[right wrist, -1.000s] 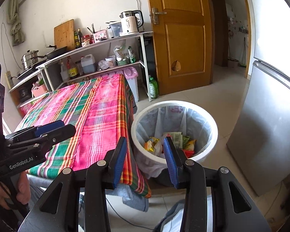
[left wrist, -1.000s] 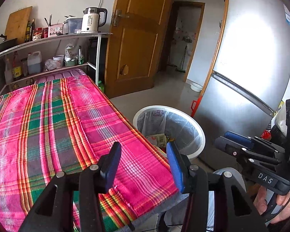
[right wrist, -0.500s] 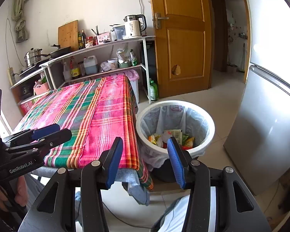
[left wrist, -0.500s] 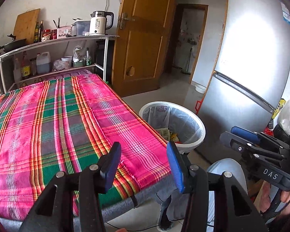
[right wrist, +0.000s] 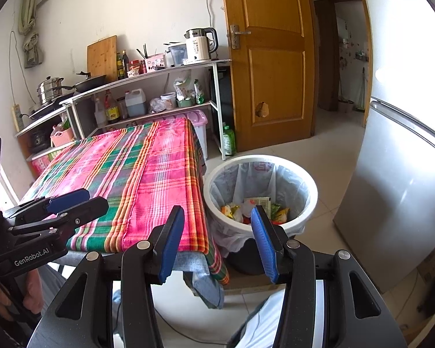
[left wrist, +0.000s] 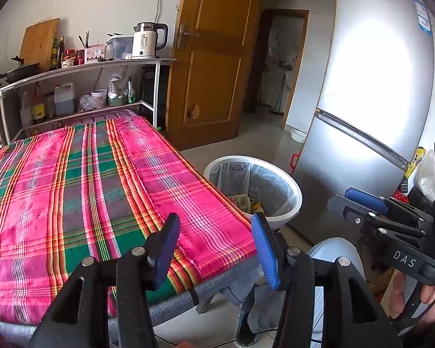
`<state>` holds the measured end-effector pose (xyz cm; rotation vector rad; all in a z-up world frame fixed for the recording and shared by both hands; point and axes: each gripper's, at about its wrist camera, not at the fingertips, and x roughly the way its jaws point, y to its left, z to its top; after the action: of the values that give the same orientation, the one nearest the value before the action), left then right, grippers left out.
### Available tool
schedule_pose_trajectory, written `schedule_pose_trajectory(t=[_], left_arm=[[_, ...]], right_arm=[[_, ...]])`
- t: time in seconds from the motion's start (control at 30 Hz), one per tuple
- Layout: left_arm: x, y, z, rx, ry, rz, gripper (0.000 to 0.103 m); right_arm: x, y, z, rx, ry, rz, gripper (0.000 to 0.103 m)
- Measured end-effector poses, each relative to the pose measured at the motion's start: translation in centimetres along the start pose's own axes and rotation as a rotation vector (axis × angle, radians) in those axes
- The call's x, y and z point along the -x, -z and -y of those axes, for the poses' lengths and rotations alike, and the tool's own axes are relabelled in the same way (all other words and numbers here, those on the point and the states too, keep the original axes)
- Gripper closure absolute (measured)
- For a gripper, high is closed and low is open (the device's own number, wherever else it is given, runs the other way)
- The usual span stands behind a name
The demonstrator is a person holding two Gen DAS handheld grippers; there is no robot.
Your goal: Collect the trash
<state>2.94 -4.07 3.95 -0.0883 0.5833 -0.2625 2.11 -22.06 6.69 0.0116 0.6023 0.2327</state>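
Left gripper (left wrist: pixel 214 246) and right gripper (right wrist: pixel 217 240) hover with fingers apart, holding nothing. Wrappers (right wrist: pixel 253 207) fill the bin (right wrist: pixel 310 203), which stands beside the tabletop's (left wrist: pixel 72 188) right edge.

Home kitchen: kettle (right wrist: pixel 200 43), fridge (left wrist: pixel 371 92)

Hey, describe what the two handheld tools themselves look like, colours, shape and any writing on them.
Both are black plastic frames with triangular cut-outs and silver pivot bolts. The left tool and the right tool each carry two flat fingers with blue ribbed pads. From the side, white lettering reads "GenRobot.AI" on the left tool and "DAS" on the right. Bare hands grip the handles; no cable on them is evident.
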Motion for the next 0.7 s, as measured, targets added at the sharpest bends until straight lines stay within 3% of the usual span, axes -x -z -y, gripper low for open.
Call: schedule_pose_trajectory(t=[0.7], left_arm=[[-0.36, 0.18, -0.09, 0.008, -0.009, -0.009, 0.049]], right_arm=[[-0.17, 0.11, 0.04, -0.002, -0.001, -0.011, 0.054]])
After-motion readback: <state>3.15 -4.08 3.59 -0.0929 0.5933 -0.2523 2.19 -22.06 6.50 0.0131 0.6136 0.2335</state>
